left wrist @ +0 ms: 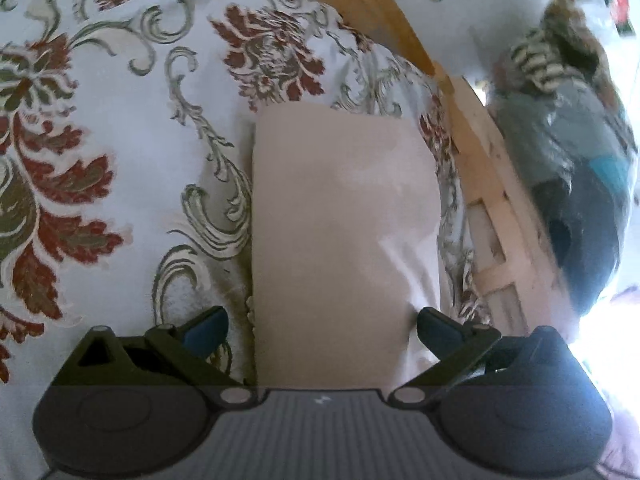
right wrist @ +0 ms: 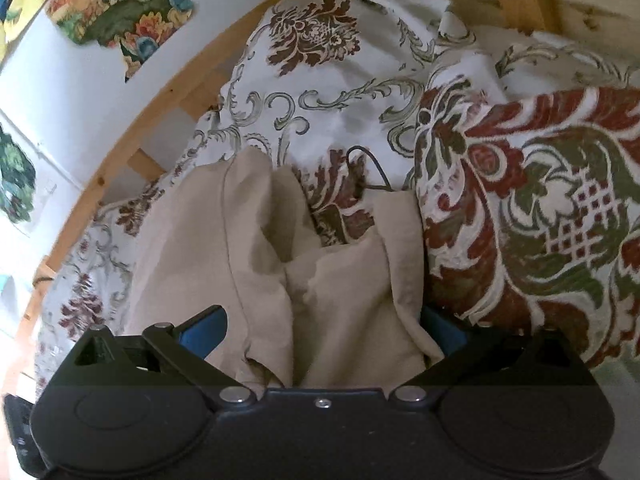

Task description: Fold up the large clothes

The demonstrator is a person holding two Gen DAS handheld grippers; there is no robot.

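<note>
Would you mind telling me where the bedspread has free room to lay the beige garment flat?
Free: the floral bedspread left of the beige garment. Crowded: its right side, by the wooden bed frame, and, in the right wrist view, beside the patterned pillow.

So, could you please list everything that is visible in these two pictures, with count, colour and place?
garment: one, beige; lies on the bed, smooth in the left view, bunched in the right view.
bedcover: one, white with red and green flowers; under the garment.
pillow: one, red, green and white pattern; right of the garment.
cable: one, black, thin; on the bedcover behind the garment.
bed frame: one, pale wood; along the bed edge.
bag of clothes: one, clear; beside the frame.
left tool: black and blue, open over the garment.
right tool: black and blue, open, cloth between its fingers.
</note>
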